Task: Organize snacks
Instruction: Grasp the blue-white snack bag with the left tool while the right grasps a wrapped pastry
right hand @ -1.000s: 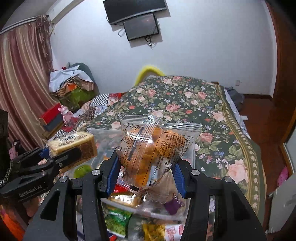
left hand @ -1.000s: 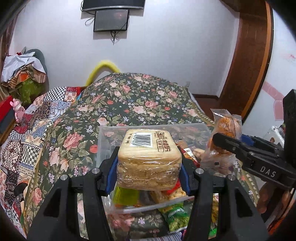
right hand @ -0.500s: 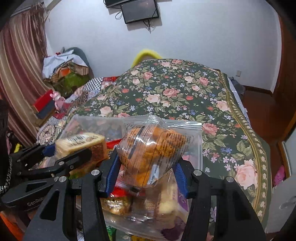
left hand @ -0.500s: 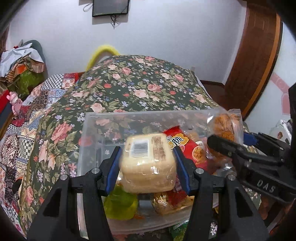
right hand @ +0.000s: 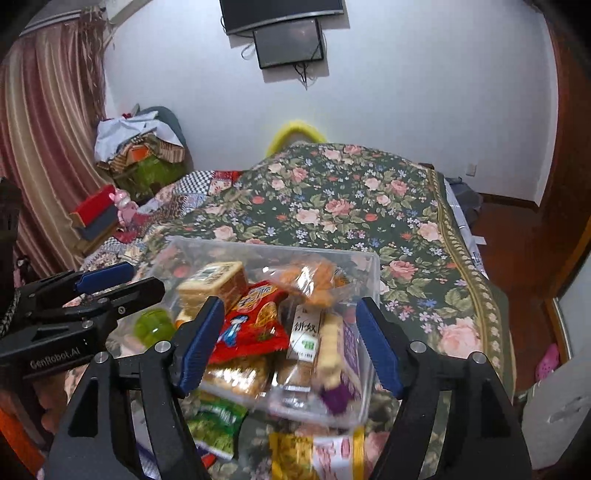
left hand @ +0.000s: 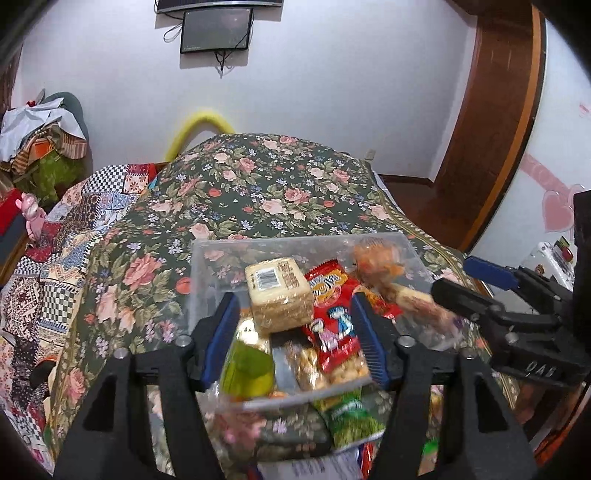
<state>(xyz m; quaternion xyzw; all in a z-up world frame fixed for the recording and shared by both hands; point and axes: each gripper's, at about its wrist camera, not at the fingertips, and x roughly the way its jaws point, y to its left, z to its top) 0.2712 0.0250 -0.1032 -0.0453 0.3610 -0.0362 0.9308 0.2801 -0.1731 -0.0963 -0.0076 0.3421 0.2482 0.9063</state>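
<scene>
Clear plastic bin (left hand: 207, 258) at frame centre is now holding the biscuit pack (left hand: 277, 295) and orange snack bag (right hand: 308, 278), both tools (left hand: 293, 332) (right hand: 291, 341) spreading empty after releasing them.

A floral bedspread (left hand: 258, 192) stretched away ahead of the claws, with a checkered quilt (left hand: 74, 229) off to their left. Straight beyond, high on the white wall, hung a dark screen (left hand: 216, 31). Striped curtains (right hand: 40, 147) draped far left, beside a heap of clothes (right hand: 140, 144).
</scene>
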